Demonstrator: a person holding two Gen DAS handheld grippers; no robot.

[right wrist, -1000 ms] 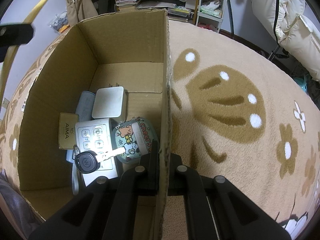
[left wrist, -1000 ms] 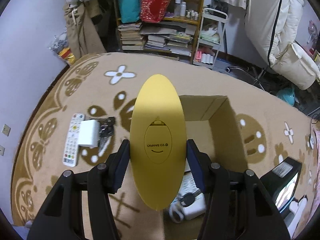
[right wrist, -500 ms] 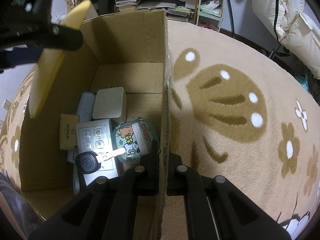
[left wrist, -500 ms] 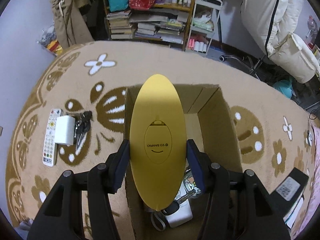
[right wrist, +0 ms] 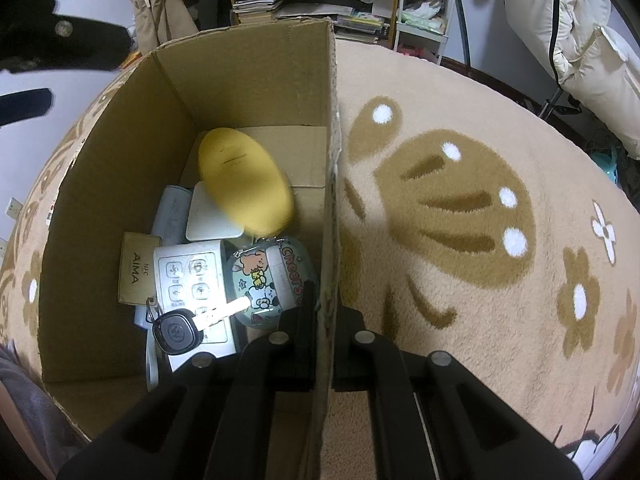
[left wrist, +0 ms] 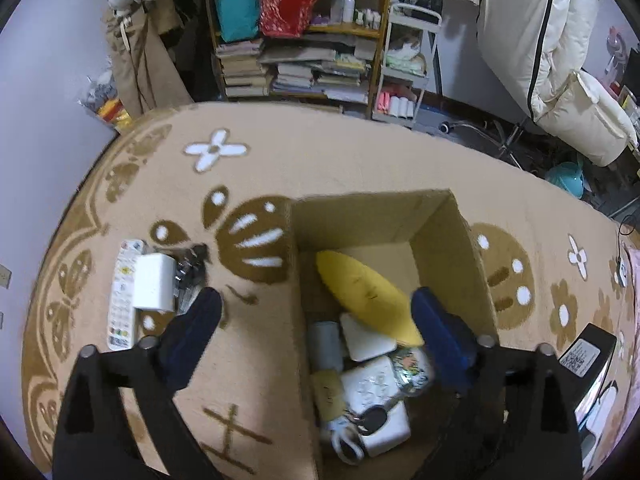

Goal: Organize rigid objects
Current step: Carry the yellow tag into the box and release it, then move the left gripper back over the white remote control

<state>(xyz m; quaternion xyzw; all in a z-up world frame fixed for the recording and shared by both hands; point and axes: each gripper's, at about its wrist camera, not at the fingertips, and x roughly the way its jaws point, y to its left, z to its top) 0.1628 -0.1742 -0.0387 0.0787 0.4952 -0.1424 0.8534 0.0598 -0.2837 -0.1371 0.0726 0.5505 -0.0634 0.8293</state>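
Hanging spread wide and empty above the open brown cardboard box [left wrist: 384, 216], the left hand-held gripper [left wrist: 316, 328] has one blue-padded finger over the rug and the other over the box's right side. Just beyond it, inside the box, the flat yellow oval plastic piece [left wrist: 370, 294] is blurred and tilted over the white square case and the other items already there, its long axis slanting from the box's far left toward its near right wall. Whether it has settled cannot be told. The right hand-held gripper [right wrist: 326, 340] is clamped on the box's right wall near the near corner, steadying it. What remains lies to the left on the patterned beige rug [left wrist: 320, 160]: a white remote control [left wrist: 122, 296], a white rectangular block [left wrist: 154, 282] and dark metal keys [left wrist: 192, 266], beside the box's left wall. The left hand-held gripper is clearly nearer them; the remote's long axis runs near to far.
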